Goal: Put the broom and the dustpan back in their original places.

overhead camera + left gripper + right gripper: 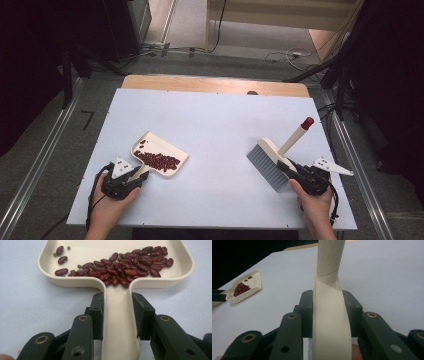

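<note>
Table (215, 120): a white sheet fills the middle of the high view, with a bare wooden strip along its far edge.
Brush (272, 159): cream body with grey bristles, right of centre in the high view; its round handle slants toward the upper right and ends in a red tip. In the right gripper view the cream body rises up the centre of the frame.
Dustpan (161, 150): cream, left of centre in the high view, flat on the table, well apart from the brush. In the left gripper view its tray crosses the top of the frame and its handle runs down the middle.
Right gripper (295, 173): lower right of the high view, in the person's right hand; both jaws are pressed on the sides of the brush's body, only partly open.
Left gripper (136, 172): lower left of the high view, in the left hand; its jaws clamp the dustpan's handle from both sides, partly open.
Beans (130, 265): dark red, piled in the dustpan's tray, thickest at the upper right of the left gripper view, with a few small green ones among them.
</note>
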Motion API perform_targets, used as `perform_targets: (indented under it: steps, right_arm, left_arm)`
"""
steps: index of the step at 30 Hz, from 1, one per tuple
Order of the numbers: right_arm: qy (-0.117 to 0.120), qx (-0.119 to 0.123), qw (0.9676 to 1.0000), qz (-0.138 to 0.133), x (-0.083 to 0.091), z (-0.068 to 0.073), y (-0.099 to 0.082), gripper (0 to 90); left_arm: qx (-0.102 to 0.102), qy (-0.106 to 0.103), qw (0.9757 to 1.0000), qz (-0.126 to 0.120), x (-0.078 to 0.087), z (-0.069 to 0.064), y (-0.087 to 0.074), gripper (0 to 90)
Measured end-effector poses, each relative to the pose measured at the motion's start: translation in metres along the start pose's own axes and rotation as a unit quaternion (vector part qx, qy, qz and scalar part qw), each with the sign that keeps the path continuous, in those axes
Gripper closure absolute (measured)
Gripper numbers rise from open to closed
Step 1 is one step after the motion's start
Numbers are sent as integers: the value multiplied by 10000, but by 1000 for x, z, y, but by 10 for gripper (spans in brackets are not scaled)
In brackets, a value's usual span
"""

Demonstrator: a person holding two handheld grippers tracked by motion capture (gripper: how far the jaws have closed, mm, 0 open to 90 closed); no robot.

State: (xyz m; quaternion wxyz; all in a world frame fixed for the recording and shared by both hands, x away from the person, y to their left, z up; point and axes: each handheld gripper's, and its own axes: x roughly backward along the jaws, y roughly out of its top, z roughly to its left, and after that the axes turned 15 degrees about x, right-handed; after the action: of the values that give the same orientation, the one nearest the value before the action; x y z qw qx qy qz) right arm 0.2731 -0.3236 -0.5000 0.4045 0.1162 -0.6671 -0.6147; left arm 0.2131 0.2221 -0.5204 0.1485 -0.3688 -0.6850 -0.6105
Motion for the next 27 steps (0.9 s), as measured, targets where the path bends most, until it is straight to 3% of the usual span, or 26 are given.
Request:
perform_targets:
  steps: [15, 24, 27]
  right_arm:
    - [222, -517, 9984, 69, -5, -24, -10, 616]
    - [91, -625, 9973, 369, -8, -29, -11, 573]
    - [-59, -529, 9968, 595, -10, -28, -10, 545]
  left_arm:
    - [-14, 37, 10000, -11, -1, -1, 0, 657]
    - [-7, 35, 10000, -11, 0, -1, -1, 656]
    - [2, 32, 10000, -10, 0, -1, -1, 656]
